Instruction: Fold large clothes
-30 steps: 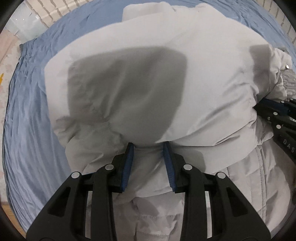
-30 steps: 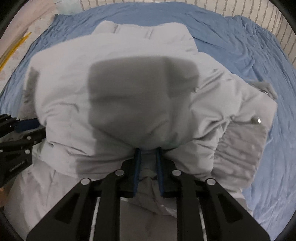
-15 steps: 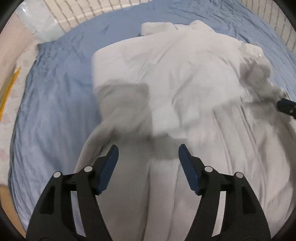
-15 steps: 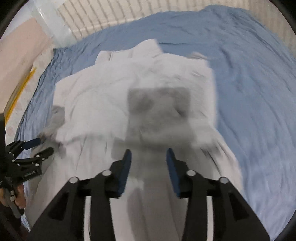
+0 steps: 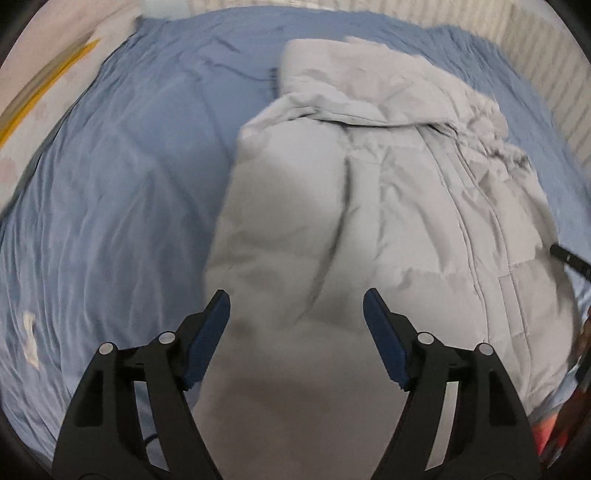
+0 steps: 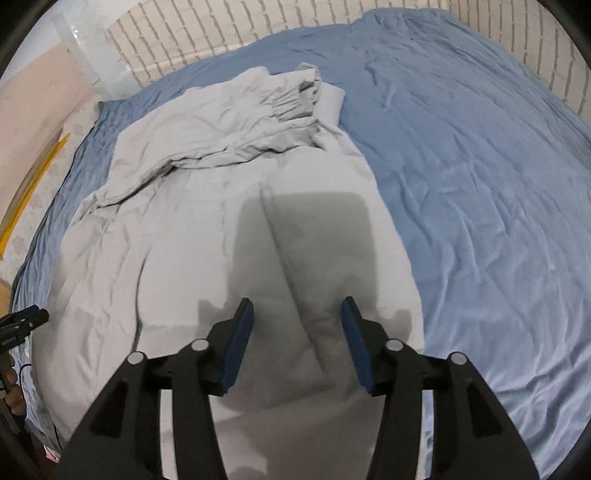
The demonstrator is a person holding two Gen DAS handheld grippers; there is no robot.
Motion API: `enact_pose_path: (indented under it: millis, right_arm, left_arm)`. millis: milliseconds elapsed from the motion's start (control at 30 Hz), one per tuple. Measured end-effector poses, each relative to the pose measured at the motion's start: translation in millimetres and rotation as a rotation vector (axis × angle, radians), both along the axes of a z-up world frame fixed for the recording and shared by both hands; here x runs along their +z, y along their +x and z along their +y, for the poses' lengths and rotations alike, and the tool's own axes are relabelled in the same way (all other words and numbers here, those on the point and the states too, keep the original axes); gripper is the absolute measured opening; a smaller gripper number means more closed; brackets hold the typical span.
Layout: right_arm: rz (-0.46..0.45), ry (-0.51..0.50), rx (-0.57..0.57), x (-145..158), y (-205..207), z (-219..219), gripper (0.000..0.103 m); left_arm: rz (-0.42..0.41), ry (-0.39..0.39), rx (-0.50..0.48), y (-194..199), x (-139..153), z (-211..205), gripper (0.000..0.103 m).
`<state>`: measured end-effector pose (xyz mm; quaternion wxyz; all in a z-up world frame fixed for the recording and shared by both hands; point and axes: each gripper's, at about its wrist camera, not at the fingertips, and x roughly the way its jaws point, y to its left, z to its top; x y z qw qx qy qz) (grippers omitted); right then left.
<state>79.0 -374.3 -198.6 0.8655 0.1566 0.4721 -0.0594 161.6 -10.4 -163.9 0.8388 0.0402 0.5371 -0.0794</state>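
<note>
Blue bed sheet under the grey coat. Both the left gripper and right gripper have just spread, holding nothing. Grab the bottom edge evenly next.

Looking soft and matt: pale grey quilted cloth of the padded coat, stitched in channels. Lying creased with a faint sheen: blue cotton-like bed sheet. Showing rough painted brick: wall.

Both grippers off the jacket
</note>
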Motion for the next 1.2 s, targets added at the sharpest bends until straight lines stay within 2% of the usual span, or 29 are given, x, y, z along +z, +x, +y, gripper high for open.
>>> enact_pose_path:
  millis: [133,300,500,567,700,833,933,1067,1133,1200]
  right_arm:
    - [-0.014,-0.022,0.041,1.6,-3.3,17.9,0.050]
    - [-0.018,-0.071,0.096,5.7,-7.9,37.8,0.050]
    - [-0.023,-0.101,0.102,7.6,-17.5,40.1,0.050]
    - [-0.020,-0.106,0.093,6.9,-19.7,38.9,0.050]
    - [-0.033,-0.106,0.099,8.9,-26.4,39.2,0.050]
    - [-0.036,-0.122,0.107,10.1,-29.9,41.9,0.050]
    - [-0.044,-0.126,0.103,12.2,-31.3,41.5,0.050]
    - [-0.060,-0.126,0.096,18.0,-32.2,40.4,0.050]
    - [-0.068,-0.136,0.101,22.1,-32.2,40.5,0.050]
    - [-0.077,-0.142,0.104,25.9,-32.6,40.9,0.050]
  left_arm:
    - [-0.007,-0.023,0.070,-16.4,1.6,30.0,0.074]
    - [-0.015,-0.047,0.111,-21.6,-2.9,33.6,0.074]
    - [-0.037,-0.065,0.157,-39.2,-5.1,37.8,0.074]
    - [-0.030,-0.088,0.161,-43.6,-6.4,38.6,0.074]
    - [-0.037,-0.079,0.156,-50.4,-6.2,32.3,0.073]
    - [-0.071,-0.084,0.151,-55.5,7.9,30.2,0.071]
    - [-0.095,-0.097,0.147,-54.2,24.9,27.3,0.062]
    - [-0.144,-0.109,0.140,-52.2,56.4,13.2,0.045]
    - [-0.175,-0.113,0.139,-54.1,72.0,2.0,0.041]
    - [-0.186,-0.130,0.149,-58.0,81.9,-3.3,0.031]
